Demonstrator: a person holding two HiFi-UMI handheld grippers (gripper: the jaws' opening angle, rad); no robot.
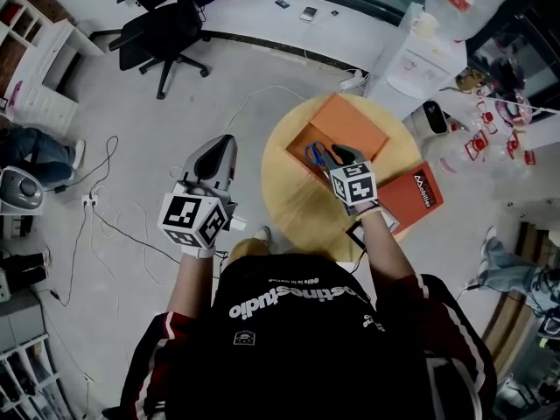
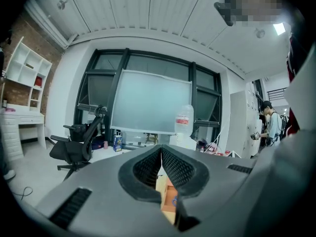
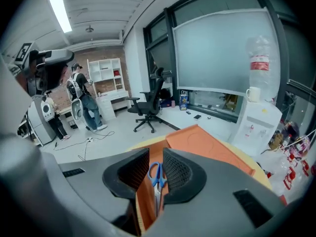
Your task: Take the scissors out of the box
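An open orange box (image 1: pixel 328 143) stands on a round wooden table (image 1: pixel 297 204), its lid (image 1: pixel 354 121) folded back. Scissors with blue handles (image 1: pixel 315 155) lie inside it. My right gripper (image 1: pixel 341 156) hovers at the box just right of the scissors. In the right gripper view the scissors (image 3: pixel 157 174) show through the narrow gap of the right gripper (image 3: pixel 156 158), which is open; the pads do not press on them. My left gripper (image 1: pixel 220 147) hangs over the floor left of the table, shut and empty. A slice of the box (image 2: pixel 170 199) shows below the left gripper (image 2: pixel 161 154).
An orange packet (image 1: pixel 422 196) lies on the table's right edge. A water dispenser (image 1: pixel 418 55) and a small white device (image 1: pixel 431 116) stand behind the table. An office chair (image 1: pixel 166 29) is at the back left, cables (image 1: pixel 96 204) trail over the floor.
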